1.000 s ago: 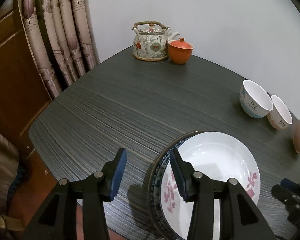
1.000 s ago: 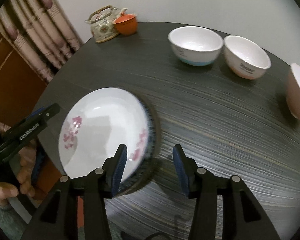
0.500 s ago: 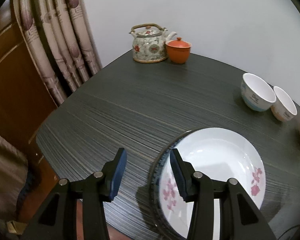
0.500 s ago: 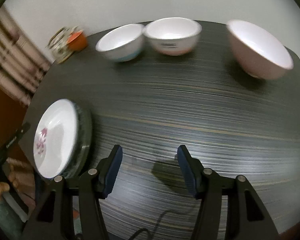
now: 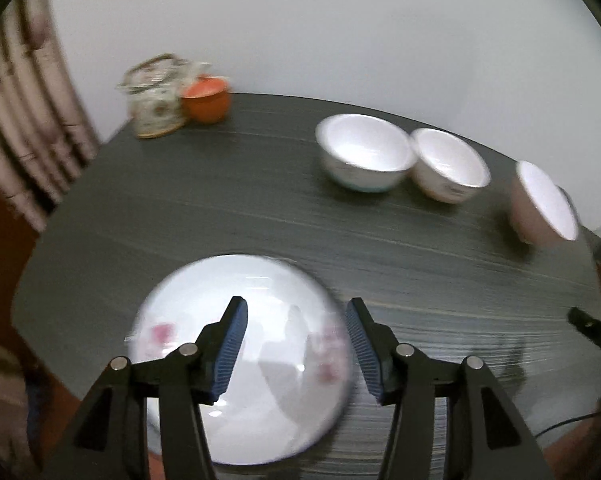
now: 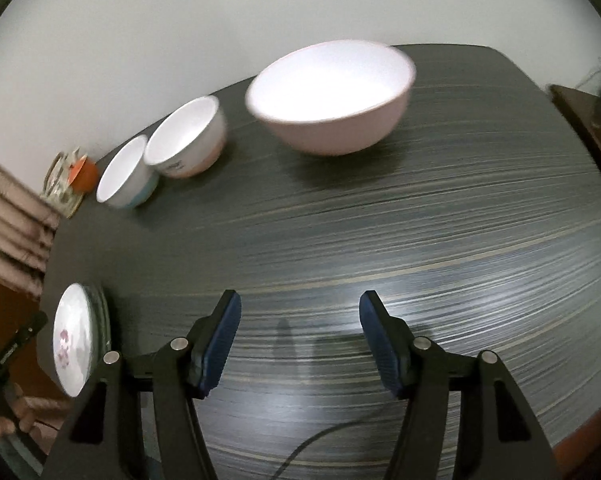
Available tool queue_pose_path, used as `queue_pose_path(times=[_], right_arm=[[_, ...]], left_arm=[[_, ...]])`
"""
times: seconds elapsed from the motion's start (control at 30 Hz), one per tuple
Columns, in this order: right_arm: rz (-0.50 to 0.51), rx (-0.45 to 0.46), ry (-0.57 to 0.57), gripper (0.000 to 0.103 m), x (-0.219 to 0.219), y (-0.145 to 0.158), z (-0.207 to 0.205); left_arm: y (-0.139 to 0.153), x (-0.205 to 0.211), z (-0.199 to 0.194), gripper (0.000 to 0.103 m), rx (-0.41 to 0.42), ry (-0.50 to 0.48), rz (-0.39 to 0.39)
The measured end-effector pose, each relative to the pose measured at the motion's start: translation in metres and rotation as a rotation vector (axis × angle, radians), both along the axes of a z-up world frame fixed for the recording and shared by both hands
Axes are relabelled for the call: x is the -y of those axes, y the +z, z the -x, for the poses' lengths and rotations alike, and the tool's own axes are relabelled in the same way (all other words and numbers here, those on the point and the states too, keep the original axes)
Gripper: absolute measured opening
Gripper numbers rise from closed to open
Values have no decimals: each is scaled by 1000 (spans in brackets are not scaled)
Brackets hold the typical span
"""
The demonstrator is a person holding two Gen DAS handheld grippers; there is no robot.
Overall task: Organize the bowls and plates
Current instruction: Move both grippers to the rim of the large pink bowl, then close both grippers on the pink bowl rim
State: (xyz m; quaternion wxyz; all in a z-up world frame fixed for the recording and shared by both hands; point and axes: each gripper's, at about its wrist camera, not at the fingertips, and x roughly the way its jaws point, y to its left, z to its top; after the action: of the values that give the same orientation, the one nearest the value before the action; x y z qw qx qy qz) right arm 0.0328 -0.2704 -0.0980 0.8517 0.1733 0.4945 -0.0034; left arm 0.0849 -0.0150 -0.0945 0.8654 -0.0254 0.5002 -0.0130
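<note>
Left wrist view: the left gripper [image 5: 296,340] hangs above the flowered plate [image 5: 240,360], which lies on a darker plate at the near edge of the worktop [image 5: 260,208]. Its jaws are opening, spread about halfway, with nothing between the pads; the plate sits below them, not touched as far as the blurred picture shows. Farther back stand two small white bowls [image 5: 364,152], touching or nearly so, and a pink bowl [image 5: 540,204] well apart at the right. A teapot [image 5: 156,96] and an orange pot [image 5: 206,98] stand by the wall. The plates lie close to the worktop's edge, so a careless knock from a finger could push them off.

Right wrist view: the right gripper [image 6: 300,340] is over bare worktop [image 6: 420,220], jaws opening and about half spread, holding and touching nothing. The pink bowl [image 6: 332,96] stands ahead of it, the two small bowls [image 6: 184,136] to its left, the plate stack [image 6: 74,340] far left. The bowl's rounded wall looks wide for this spread; a grip on the rim taken too shallow could slip or tip it, and a cable [image 6: 320,444] trailing below might snag.
</note>
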Motion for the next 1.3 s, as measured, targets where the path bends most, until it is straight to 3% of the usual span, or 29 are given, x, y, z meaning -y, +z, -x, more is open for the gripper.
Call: queue_pose_path(times=[0.2, 0.27, 0.6, 0.97, 1.3], right_arm=[[-1, 13, -35, 59, 34, 6, -1], [0, 22, -47, 59, 46, 10, -4], [2, 71, -81, 61, 92, 35, -46], [9, 6, -100, 61, 121, 24, -109], [-4, -71, -106, 61, 130, -3, -136]], left_arm=[[9, 71, -31, 53, -29, -156, 53], [12, 95, -43, 59, -41, -191, 81], [28, 185, -110, 62, -69, -284, 169], [2, 234, -178, 62, -161, -241, 245], [-38, 251, -197, 62, -248, -189, 201]])
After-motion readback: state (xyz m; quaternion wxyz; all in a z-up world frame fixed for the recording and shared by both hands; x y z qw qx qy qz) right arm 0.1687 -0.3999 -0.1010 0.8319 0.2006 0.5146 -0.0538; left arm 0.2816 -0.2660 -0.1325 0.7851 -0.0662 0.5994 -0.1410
